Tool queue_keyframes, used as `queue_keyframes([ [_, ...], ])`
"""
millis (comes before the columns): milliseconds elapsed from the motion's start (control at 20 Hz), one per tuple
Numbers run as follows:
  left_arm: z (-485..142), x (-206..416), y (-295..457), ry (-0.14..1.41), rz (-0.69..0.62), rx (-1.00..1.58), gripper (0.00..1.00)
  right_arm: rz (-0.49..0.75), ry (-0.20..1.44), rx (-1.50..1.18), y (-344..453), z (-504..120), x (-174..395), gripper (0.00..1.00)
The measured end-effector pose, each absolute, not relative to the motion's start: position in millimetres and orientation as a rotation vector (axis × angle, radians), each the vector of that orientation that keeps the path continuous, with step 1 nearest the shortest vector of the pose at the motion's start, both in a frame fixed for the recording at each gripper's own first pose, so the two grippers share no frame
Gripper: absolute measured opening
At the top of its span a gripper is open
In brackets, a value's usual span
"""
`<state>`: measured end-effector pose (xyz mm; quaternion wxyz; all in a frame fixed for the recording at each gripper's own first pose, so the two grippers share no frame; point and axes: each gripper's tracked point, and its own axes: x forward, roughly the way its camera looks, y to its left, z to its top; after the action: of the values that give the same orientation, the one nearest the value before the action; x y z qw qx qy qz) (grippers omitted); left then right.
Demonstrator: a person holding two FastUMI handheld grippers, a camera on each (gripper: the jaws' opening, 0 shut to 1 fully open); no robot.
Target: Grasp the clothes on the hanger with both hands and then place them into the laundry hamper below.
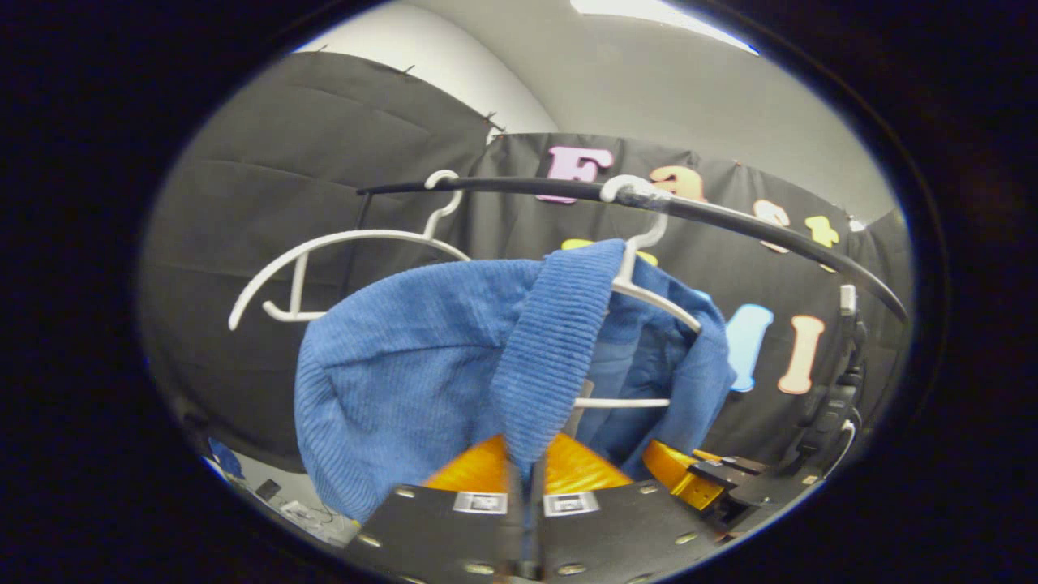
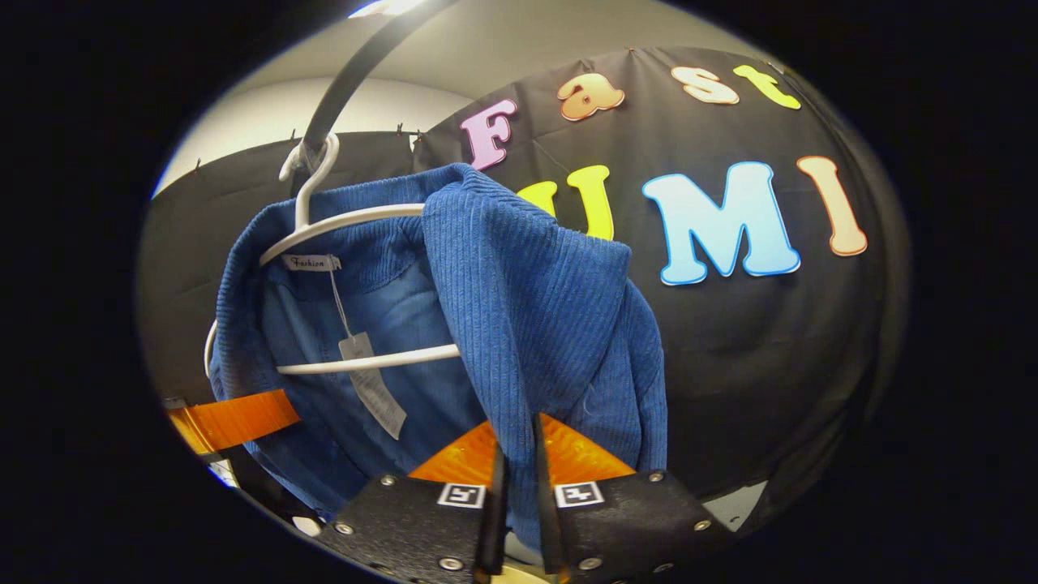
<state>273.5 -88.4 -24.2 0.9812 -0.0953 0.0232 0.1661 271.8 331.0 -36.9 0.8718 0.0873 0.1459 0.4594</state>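
Observation:
A blue ribbed garment [image 1: 405,365] hangs on a white hanger [image 1: 649,284] from a black rail [image 1: 730,215]. My left gripper [image 1: 527,466] is shut on a hanging fold of its shoulder, with the fabric pinched between both fingers. In the right gripper view, the same blue garment [image 2: 527,308] drapes over the white hanger [image 2: 365,361], and my right gripper [image 2: 516,454] is shut on the fold at the opposite shoulder. The right gripper [image 1: 689,478] sits low on the right in the left gripper view. The left gripper [image 2: 235,418] sits at the left edge of the right gripper view.
An empty white hanger [image 1: 324,251] hangs on the rail to the left of the garment. A paper tag [image 2: 369,381] dangles inside the collar. Black cloth walls close in behind. A stand with cables [image 1: 835,397] rises at the right.

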Motion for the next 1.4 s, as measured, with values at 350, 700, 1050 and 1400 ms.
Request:
queue_keyframes([
  [350, -13, 257, -91, 0.002, 0.25, -0.222, 0.02, 1.017, 0.291, 0.235, 320, -25, 266, 0.0],
  [700, 31, 224, -67, -0.092, 0.301, -0.159, 0.02, 0.929, 0.244, 0.264, 298, -11, 282, 0.0],
  [1050, 68, 200, -9, -0.146, 0.398, -0.129, 0.06, 0.812, 0.185, 0.296, 279, 4, 325, 0.0],
  [1400, 108, 195, 28, -0.147, 0.454, 0.031, 0.06, 0.74, 0.112, 0.309, 264, 14, 350, 0.0],
])
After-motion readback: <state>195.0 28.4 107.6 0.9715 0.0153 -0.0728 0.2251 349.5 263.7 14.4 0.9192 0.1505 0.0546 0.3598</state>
